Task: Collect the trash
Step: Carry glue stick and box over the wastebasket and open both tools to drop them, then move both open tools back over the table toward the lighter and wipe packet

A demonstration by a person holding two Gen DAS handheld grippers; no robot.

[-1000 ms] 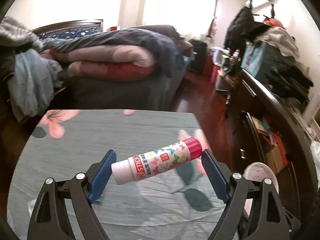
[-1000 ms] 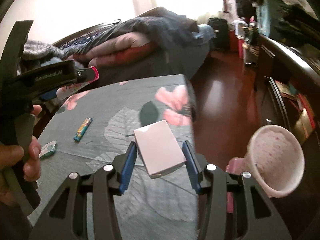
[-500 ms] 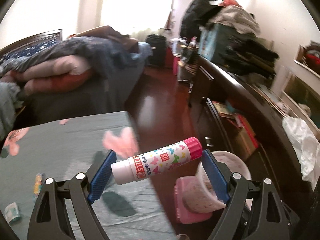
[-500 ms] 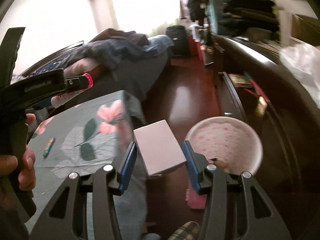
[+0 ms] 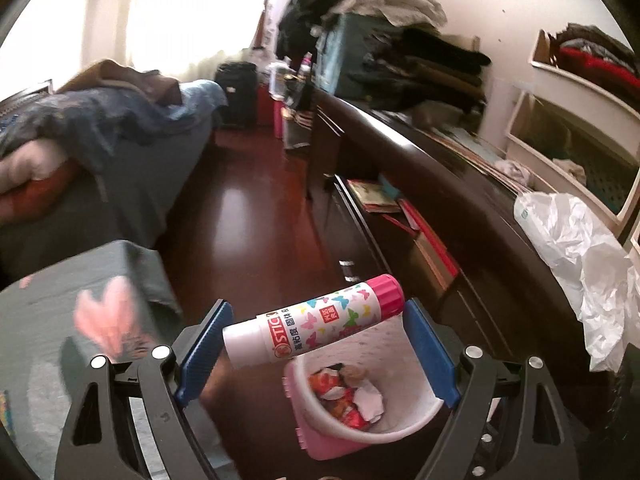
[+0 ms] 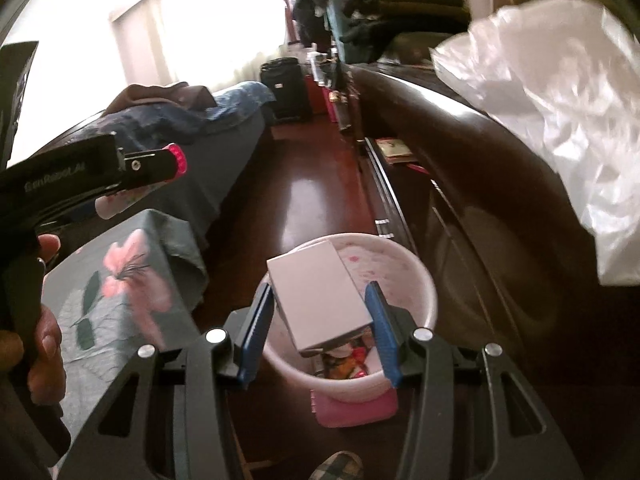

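Note:
My left gripper (image 5: 316,328) is shut endwise on a glue stick (image 5: 312,322), white with butterflies and a pink cap, and hangs above a small pink-and-white trash bin (image 5: 404,424) holding crumpled wrappers. My right gripper (image 6: 322,312) is shut on a pale flat box (image 6: 318,294), held over the same bin (image 6: 424,280). In the right wrist view the left gripper's body (image 6: 60,176) and the hand holding it sit at the left, with the glue stick's pink cap (image 6: 178,160) poking out.
A table with a grey floral cloth (image 5: 52,328) lies left of the bin. A long dark cabinet (image 5: 420,184) runs along the right, with a white plastic bag (image 5: 580,264) on top. A bed (image 5: 100,152) stands beyond on dark wooden floor.
Both grippers swung right from over the table to above the bin on the floor, each keeping its object. The bin now sits directly beneath the fingers.

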